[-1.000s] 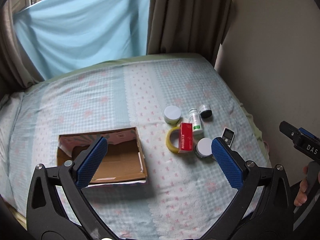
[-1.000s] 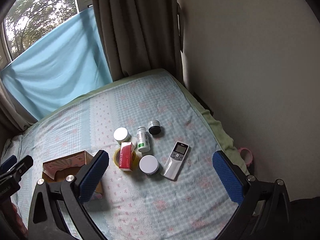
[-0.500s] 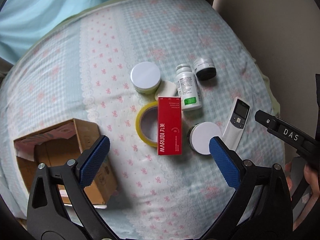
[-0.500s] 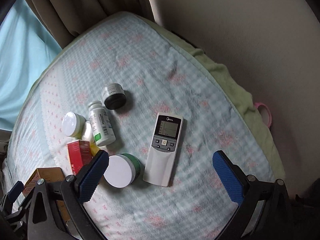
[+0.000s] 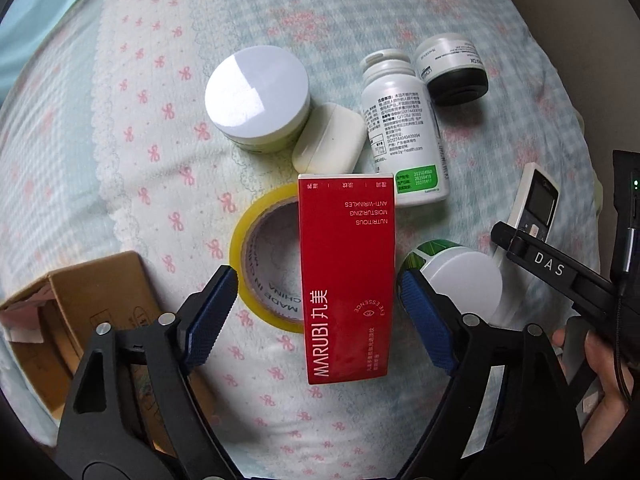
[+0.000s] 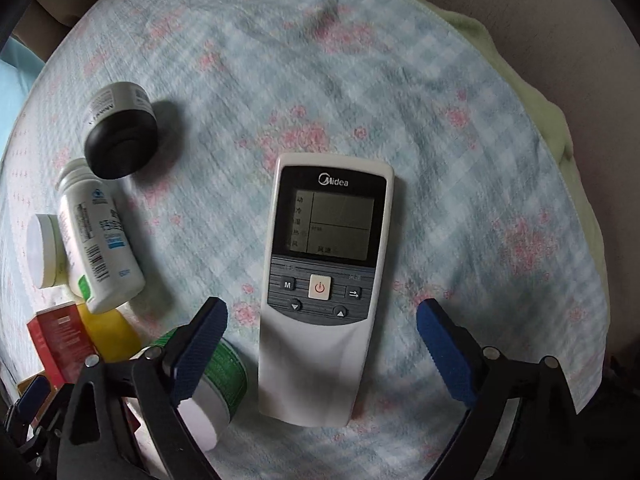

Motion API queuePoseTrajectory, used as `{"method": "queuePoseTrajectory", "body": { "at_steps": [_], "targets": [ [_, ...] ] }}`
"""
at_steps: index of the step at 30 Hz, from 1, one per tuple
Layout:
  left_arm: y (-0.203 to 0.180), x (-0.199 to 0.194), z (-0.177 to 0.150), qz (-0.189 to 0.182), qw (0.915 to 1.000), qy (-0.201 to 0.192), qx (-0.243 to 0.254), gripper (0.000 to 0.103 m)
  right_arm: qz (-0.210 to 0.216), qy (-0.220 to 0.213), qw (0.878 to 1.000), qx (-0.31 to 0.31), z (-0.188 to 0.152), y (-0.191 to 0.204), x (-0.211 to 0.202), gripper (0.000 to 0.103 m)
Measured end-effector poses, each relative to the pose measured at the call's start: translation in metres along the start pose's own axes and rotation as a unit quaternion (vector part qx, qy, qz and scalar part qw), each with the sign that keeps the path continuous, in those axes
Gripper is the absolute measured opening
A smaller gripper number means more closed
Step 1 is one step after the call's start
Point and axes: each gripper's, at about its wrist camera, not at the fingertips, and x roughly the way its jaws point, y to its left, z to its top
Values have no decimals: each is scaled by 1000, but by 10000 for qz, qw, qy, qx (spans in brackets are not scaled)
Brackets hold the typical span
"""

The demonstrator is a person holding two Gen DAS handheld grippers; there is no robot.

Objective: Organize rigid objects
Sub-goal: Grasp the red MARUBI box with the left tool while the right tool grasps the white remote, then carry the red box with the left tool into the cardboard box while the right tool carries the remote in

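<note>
Both tools have dropped close to the bed since a second ago, so the window and curtains are gone from view and the checked, flower-printed bedsheet fills each picture. Lower left in the left view sits the open cardboard box, probably where the loose items belong. Centre frame, the red carton lies partly over the tape roll, and the left tool straddles it, spread, one pad touching or just beside its right edge and the other well clear; this looks like the line-up for a sideways pinch. In the right view the remote lies face up in the centre, between the wide-apart pads of the right tool, neither touching it. Above the carton cluster a white-lidded jar, a pill bottle on its side, a black-capped jar and a small white case.
</note>
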Motion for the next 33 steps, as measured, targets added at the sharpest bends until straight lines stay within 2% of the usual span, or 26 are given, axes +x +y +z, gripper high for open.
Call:
{"method": "queuePoseTrajectory", "body": {
  "at_steps": [2,4,7,10,14,21,26,33],
  "targets": [
    [0,6,0,-22,10000,92,-9,76,-45,79,9999,135,0,-3,5,84],
    [-1,12,0,-76,9998,198,-3,63,-63,67,9997,220,0,-5,5,83],
    [-1,15,0,-154,9995,291,-28,51,-123,53,9995,278,-1,-5,1,80],
    [-2,14,1,-258,9991,333,-70,42,-147,19,9995,293,-2,-6,-6,69],
    [-6,13,0,-105,9995,281,60,41,-144,1,9996,236,-4,-4,-14,56],
    [-5,3,-2,-10,9998,110,184,39,126,-30,9994,316,-11,-17,-30,55],
    [1,-3,-4,-165,9998,97,12,39,391,-48,9985,368,-19,-29,-46,55],
    [13,-16,-9,-318,9991,-75,-252,38,439,-154,9986,237,-28,-39,-77,54]
  ]
}}
